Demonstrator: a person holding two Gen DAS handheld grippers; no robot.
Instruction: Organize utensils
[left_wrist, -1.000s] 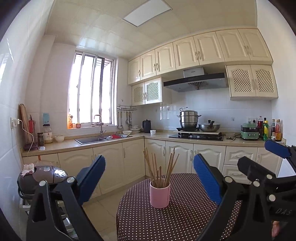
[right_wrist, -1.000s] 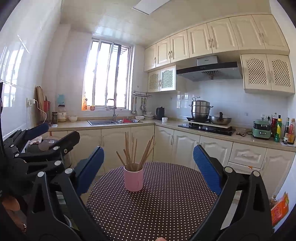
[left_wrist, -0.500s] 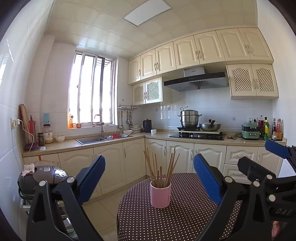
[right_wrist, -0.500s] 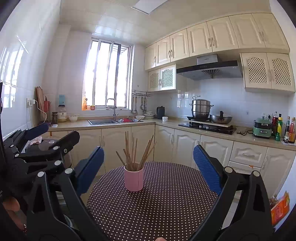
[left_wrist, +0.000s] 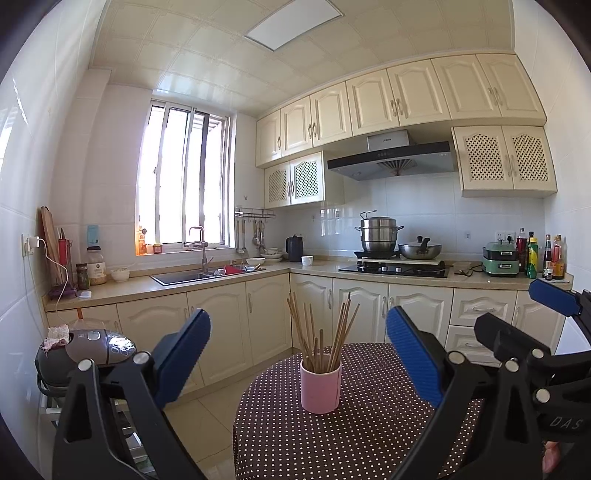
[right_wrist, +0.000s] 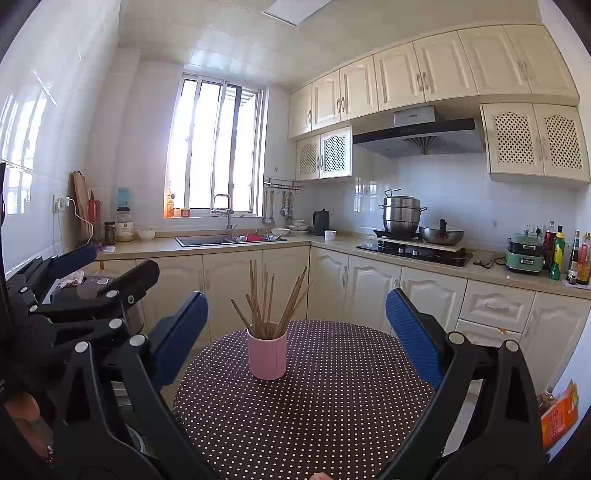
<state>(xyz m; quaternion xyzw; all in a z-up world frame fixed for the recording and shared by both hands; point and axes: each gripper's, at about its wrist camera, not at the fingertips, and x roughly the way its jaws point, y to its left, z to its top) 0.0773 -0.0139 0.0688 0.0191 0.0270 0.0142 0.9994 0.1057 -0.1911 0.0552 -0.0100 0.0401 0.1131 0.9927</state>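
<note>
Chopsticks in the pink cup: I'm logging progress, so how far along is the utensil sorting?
Done: the chopsticks stand bundled in the pink cup on the dotted table. In hand: nothing; the left gripper and right gripper are open and empty. Left: no loose utensils show on the table.

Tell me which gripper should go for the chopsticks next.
Either, marginally the left gripper: the pink cup of chopsticks sits centred between its open jaws; it sits left of centre for the right gripper.
</note>
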